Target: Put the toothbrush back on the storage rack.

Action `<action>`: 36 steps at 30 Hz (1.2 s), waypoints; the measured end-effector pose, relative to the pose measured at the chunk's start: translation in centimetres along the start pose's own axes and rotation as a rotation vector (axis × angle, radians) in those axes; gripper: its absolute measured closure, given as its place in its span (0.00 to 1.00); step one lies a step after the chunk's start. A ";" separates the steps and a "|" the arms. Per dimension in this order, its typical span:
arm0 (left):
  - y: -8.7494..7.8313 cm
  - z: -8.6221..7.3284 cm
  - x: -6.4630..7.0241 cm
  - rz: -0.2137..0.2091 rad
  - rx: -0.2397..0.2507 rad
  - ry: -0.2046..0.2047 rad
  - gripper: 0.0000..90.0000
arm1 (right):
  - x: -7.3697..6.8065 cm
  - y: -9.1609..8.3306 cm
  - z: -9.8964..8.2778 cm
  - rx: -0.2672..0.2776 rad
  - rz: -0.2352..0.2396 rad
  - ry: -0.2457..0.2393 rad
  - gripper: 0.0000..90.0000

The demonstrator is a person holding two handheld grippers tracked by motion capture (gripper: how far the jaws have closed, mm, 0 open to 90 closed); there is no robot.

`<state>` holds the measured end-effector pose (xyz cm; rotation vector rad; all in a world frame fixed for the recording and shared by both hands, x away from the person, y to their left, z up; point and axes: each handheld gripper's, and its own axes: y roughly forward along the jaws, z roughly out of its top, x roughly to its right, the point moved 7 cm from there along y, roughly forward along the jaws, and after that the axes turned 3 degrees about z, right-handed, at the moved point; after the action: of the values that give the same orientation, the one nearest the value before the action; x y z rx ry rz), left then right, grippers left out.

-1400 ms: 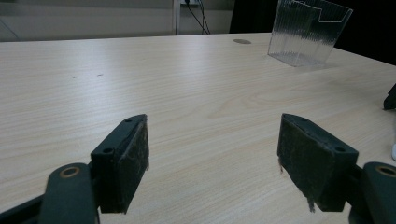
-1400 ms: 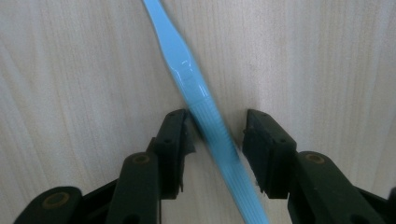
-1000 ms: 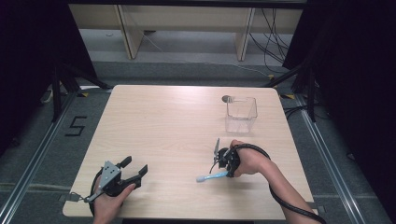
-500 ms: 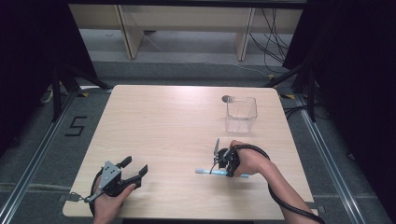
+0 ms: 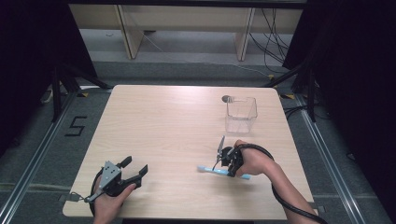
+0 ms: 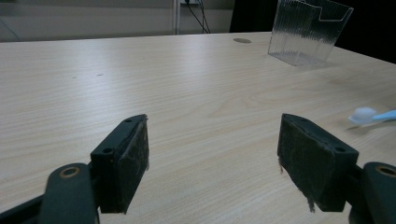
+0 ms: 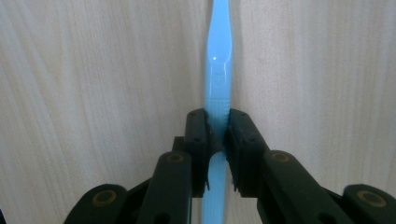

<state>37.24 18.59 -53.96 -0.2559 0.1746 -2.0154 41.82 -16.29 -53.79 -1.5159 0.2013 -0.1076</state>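
While the blue toothbrush (image 5: 212, 170) lies flat on the counter (image 5: 168, 126) near the right edge, the right claw (image 5: 223, 164) comes down from above and pinches its handle, so it can be lifted. A clear box (image 5: 241, 114) waits farther back, maybe for the brush. The left claw (image 5: 135, 169) rests at the near left, out of the way.

From the left claw's camera, its pads (image 6: 123, 161) stand wide apart with nothing between them.

From the right claw's camera, both pads (image 7: 198, 140) have just closed tight on the handle.

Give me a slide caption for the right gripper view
Right hand-held gripper shut on a light blue toothbrush lying on the wooden table.
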 end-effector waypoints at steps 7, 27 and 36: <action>0.0 0.0 0.0 -0.001 -0.001 0.000 0.27 | 0.1 -0.6 -0.3 0.055 -0.004 0.041 0.88; 0.0 0.0 0.0 -0.002 -0.001 -0.001 0.27 | 0.6 -2.5 -0.5 0.283 -0.041 0.122 0.88; 0.0 0.0 0.0 0.006 -0.017 0.001 0.27 | 1.9 -4.2 -2.0 0.522 -0.136 0.239 0.88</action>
<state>37.20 18.56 -53.99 -0.2649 0.1927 -2.0090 43.55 -18.82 -49.80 -0.9926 0.2385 -0.4192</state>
